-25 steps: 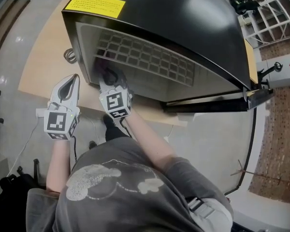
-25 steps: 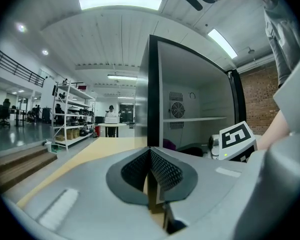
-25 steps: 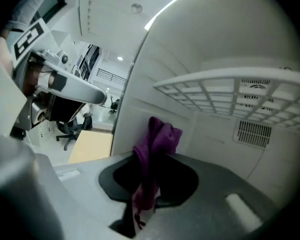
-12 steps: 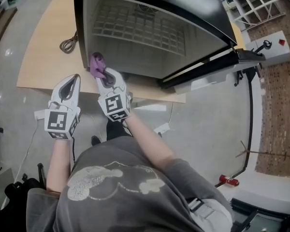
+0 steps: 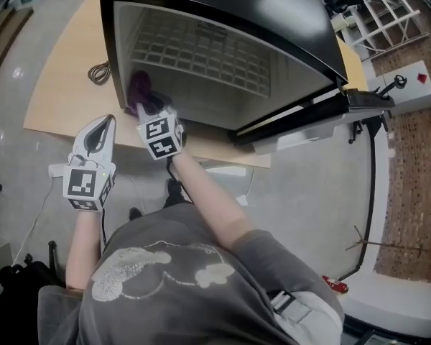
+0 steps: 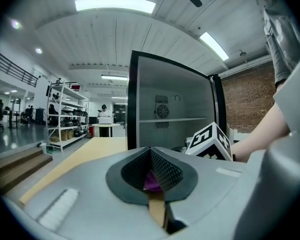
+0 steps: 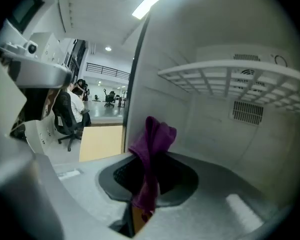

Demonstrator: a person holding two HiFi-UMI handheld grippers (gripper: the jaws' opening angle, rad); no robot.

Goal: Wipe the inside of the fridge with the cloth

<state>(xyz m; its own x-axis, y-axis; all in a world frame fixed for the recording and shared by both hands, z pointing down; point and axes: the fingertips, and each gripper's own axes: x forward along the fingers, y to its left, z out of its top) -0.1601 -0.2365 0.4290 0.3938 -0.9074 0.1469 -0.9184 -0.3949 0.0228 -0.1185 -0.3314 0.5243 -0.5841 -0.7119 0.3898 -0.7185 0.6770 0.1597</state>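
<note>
head view: a bunched purple cloth (image 5: 140, 88) sits at the open fridge's (image 5: 273, 13) left edge, with the right gripper (image 5: 145, 110) reaching in. left gripper view: the left gripper (image 6: 151, 151) faces the fridge, jaws pressed together. right gripper view: the jaws pinch the cloth, which stands upright.

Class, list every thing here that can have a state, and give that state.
fridge: open, wire shelf bare.
cloth: bunched, clamped, just inside the fridge.
right gripper: shut on the cloth.
left gripper: jaws together, outside the fridge.

Wooden table (image 5: 61, 103), coiled cable (image 5: 97, 72).
</note>
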